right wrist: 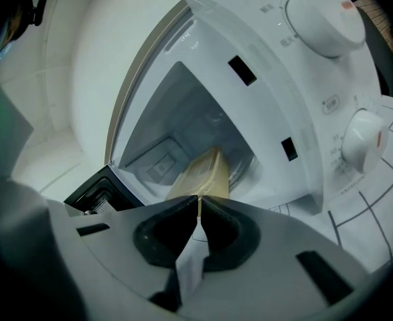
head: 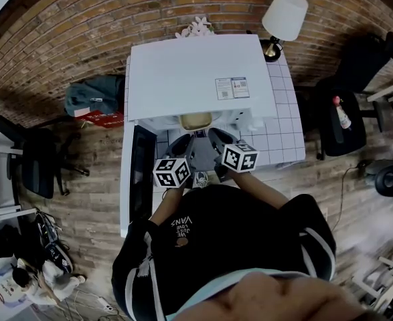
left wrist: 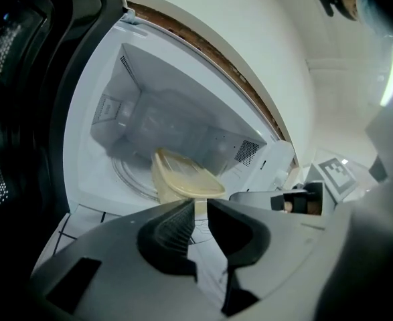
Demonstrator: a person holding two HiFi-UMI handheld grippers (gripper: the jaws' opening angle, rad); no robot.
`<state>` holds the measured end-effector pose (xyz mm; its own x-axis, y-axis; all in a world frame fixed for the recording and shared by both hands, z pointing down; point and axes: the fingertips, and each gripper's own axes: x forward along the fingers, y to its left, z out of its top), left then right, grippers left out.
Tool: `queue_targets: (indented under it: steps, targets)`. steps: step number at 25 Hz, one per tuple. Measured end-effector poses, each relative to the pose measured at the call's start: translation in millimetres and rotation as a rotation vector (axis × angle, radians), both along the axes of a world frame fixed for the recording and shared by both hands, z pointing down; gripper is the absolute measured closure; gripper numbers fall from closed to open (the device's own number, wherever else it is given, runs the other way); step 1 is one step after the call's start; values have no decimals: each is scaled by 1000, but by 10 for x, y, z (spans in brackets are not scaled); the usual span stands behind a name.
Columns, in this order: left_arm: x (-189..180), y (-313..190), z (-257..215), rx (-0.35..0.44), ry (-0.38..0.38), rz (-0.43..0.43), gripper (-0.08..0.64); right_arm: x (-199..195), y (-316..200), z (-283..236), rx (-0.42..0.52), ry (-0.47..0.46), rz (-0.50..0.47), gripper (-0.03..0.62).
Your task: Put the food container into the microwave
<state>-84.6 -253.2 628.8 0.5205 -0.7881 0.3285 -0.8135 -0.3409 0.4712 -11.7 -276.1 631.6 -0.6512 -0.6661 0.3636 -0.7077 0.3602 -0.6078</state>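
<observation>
The white microwave (head: 189,72) stands on a tiled table (head: 283,136) with its door (head: 141,172) swung open to the left. A pale yellow lidded food container (head: 196,120) lies in the cavity mouth, on the turntable (left wrist: 126,176). In the left gripper view the container (left wrist: 183,179) reaches right up to my left gripper (left wrist: 197,207), whose jaws are closed to a narrow gap on its near edge. My right gripper (right wrist: 200,204) is pinched on a thin yellow edge of the container (right wrist: 203,172). In the head view the left gripper (head: 186,141) and right gripper (head: 216,138) sit side by side before the opening.
The microwave's two dials (right wrist: 323,19) are on the panel right of the cavity. A table lamp (head: 284,15) stands behind at the back right. A dark chair (head: 35,162) and a bag (head: 92,95) are on the floor to the left, and another chair (head: 340,122) to the right.
</observation>
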Motion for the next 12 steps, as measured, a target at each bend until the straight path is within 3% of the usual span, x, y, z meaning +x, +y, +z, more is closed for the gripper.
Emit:
queue_targets:
  steps: [3, 12]
  targets:
    - [-7, -37, 0, 2, -6, 4, 526, -28, -15, 16, -12, -3, -6, 583]
    - [-41, -234, 20, -7, 9, 13, 535, -65, -192, 46, -24, 5, 11, 584]
